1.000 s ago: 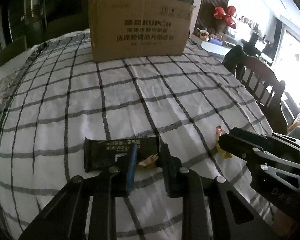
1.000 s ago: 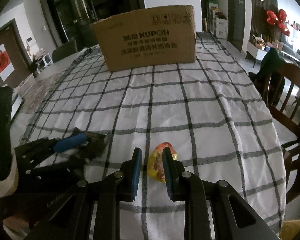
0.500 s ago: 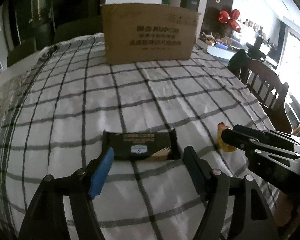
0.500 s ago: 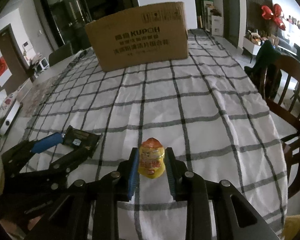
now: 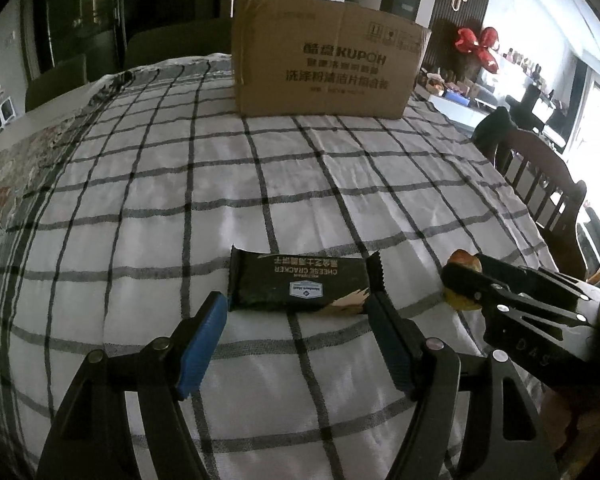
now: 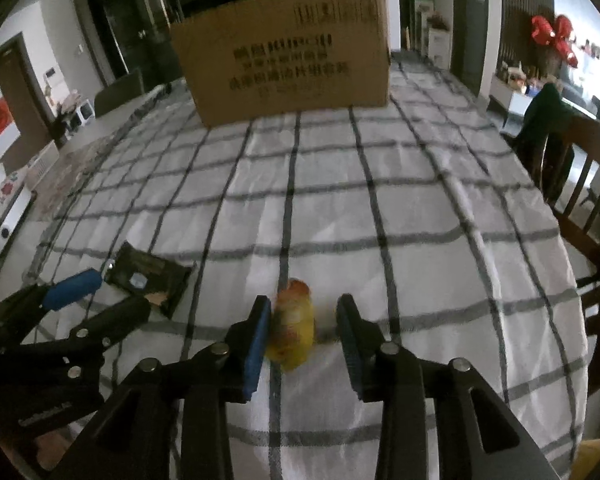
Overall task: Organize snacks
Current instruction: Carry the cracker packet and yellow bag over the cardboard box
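A black cheese cracker packet (image 5: 300, 283) lies flat on the checked tablecloth (image 5: 260, 184). My left gripper (image 5: 296, 312) is open and empty, its fingertips at the packet's two ends. A small yellow and orange snack packet (image 6: 292, 322) lies on the cloth between the fingers of my right gripper (image 6: 302, 312), which is open; the packet touches the left pad. The cracker packet (image 6: 150, 276) and the left gripper (image 6: 100, 292) also show in the right wrist view. The right gripper (image 5: 472, 280) shows in the left wrist view beside the yellow packet (image 5: 464, 258).
A large brown cardboard box (image 5: 324, 76) stands at the far end of the table; it also shows in the right wrist view (image 6: 284, 68). A wooden chair (image 5: 540, 184) stands at the table's right edge. A patterned cloth (image 5: 0, 192) lies on the left.
My left gripper has opened and let go of the cracker packet, which now lies on the cloth. My right gripper has opened and released the yellow packet onto the cloth.
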`<state>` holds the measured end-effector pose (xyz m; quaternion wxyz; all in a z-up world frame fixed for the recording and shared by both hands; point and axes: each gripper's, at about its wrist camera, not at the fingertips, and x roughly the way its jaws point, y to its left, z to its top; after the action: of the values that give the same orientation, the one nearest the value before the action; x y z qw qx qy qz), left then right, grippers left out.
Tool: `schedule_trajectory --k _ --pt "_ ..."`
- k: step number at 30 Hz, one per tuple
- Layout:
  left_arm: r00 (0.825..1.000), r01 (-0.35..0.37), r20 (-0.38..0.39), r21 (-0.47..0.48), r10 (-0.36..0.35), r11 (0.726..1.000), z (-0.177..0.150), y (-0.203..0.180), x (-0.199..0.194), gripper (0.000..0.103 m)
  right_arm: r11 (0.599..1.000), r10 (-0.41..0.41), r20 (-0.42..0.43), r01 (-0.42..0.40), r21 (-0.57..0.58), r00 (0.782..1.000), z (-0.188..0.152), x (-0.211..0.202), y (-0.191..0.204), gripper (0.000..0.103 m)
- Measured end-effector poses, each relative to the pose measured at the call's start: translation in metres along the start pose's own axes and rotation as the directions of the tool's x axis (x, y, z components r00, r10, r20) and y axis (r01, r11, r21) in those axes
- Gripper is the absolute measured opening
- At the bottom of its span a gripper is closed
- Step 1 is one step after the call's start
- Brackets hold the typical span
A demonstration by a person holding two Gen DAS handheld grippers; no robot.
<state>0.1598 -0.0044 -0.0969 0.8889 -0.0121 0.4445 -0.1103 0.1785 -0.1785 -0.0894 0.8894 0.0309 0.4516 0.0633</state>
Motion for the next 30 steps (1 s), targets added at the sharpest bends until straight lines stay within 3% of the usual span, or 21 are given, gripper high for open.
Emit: schedule_trajectory --k 2,4,11,17,24,30 --pt "1.000 0.000 0.001 0.003 0.000 1.000 0.000 0.000 0.000 0.072 1.000 -0.001 0.003 0.001 -0.003 1.000 0.000 0.000 0.000 0.035" --pt "1.000 0.003 -0.002 0.001 -0.003 1.000 0.000 0.000 0.000 0.072 1.000 -0.009 0.007 0.009 -0.012 1.000 -0.001 0.000 0.001 0.024" --pt "0.999 0.033 -0.004 0.011 -0.033 0.999 -0.001 0.001 -0.001 0.073 0.999 -0.028 0.058 0.029 -0.023 0.998 0.001 -0.014 0.005 0.024" --pt "0.993 0.121 -0.010 0.041 -0.121 0.992 0.002 0.001 -0.005 0.093 0.999 0.001 0.095 0.002 -0.035 0.996 0.009 -0.030 0.014 0.024" --pt "0.999 0.039 -0.030 0.101 -0.036 0.994 0.010 -0.007 0.009 0.098 0.999 0.017 0.100 -0.014 -0.031 0.995 0.010 -0.029 0.014 0.024" --pt "0.998 0.014 -0.056 0.121 -0.007 0.993 0.015 -0.012 0.028 0.100 1.000 0.026 0.070 -0.026 -0.005 0.997 0.009 -0.019 0.008 0.024"
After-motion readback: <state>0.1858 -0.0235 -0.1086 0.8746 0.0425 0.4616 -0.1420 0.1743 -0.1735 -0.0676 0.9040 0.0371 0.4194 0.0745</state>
